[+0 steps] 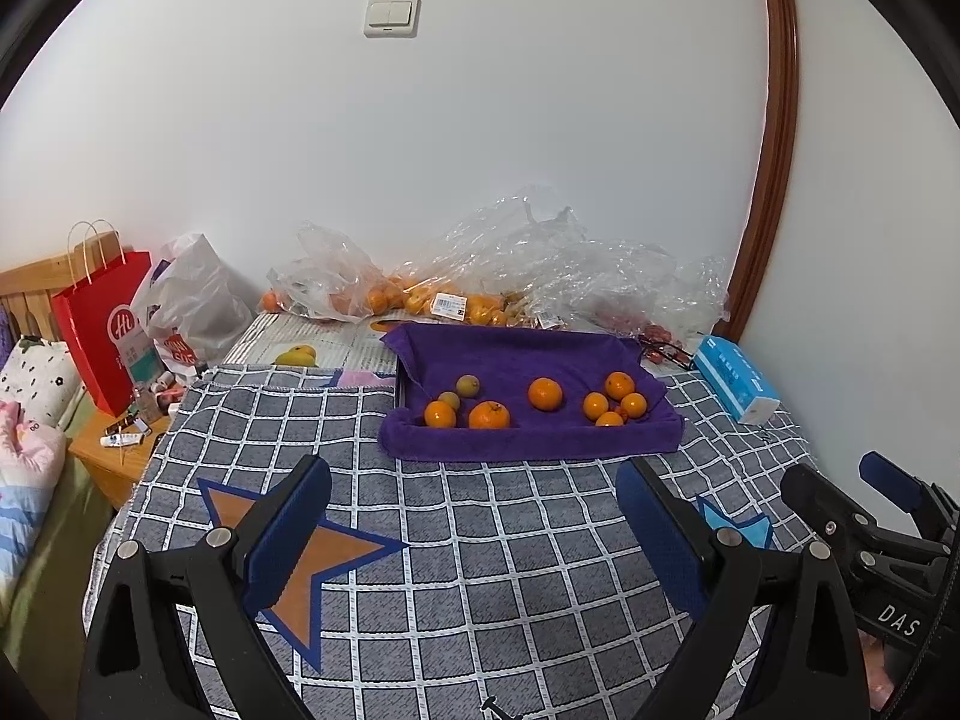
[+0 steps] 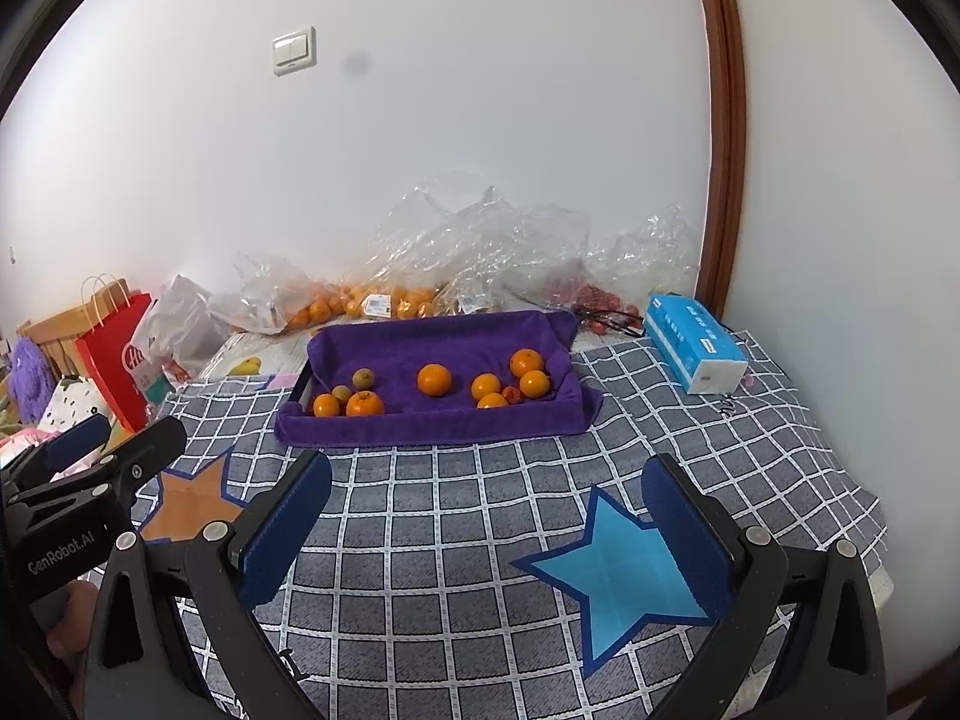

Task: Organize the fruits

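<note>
Well beyond both fingers (image 1: 288,540), oranges (image 1: 545,393).

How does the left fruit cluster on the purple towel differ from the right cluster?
The left cluster mixes two oranges with two smaller, dull greenish-brown fruits; the right cluster is four oranges plus one small reddish fruit. The left cluster sits against the towel's front-left corner, the right cluster nearer the right wall. A lone orange lies between them. Both rest untouched inside the towel-lined tray, with fruits bunched close together.
</note>
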`<state>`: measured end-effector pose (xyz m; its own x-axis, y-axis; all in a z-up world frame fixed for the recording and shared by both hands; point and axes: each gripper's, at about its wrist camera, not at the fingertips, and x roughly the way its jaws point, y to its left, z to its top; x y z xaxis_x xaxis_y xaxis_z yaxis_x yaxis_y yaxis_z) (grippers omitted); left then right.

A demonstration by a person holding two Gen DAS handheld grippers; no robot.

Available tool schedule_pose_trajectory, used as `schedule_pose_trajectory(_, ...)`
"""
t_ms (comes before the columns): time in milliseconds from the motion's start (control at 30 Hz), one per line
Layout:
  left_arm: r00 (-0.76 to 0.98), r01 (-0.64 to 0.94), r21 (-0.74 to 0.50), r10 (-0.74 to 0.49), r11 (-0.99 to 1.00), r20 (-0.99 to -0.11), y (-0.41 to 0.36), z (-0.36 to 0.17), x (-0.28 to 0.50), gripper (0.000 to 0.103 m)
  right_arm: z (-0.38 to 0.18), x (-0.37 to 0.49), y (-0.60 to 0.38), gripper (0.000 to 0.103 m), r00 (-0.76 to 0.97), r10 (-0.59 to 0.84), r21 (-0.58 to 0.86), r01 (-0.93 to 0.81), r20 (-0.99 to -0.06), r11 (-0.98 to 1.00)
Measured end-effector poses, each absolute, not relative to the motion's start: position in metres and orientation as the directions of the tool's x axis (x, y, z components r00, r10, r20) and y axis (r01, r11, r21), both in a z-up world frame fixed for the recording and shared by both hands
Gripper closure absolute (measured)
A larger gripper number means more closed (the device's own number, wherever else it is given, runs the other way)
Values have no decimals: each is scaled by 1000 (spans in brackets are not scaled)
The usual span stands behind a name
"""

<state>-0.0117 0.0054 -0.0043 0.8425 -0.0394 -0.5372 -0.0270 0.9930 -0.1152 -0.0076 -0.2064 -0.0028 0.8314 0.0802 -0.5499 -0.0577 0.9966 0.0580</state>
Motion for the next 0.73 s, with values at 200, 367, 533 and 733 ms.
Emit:
schedule_pose_trajectory(200, 841, -35, -114, -32, 993, -540, 8, -5, -11, 7, -2, -8, -206, 1, 831, 80, 59, -58, -550, 997)
schedule_pose_trajectory(367, 839, -41, -112, -26, 993, -543, 9, -3, -11, 7, -2, -8, -205, 1, 830, 90, 63, -66, -551, 996)
schedule_pose_trajectory(533, 838, -44, -118, -27, 992, -546, 9, -2, -11, 7, -1, -10, -203, 1, 828, 98, 60, -77, -552, 995)
schedule_pose_trajectory(733, 840, -51, -105, -14, 993, -543, 9, -2, -13, 7, -3, -10, -203, 1, 825, 100, 66, -77, -556, 995)
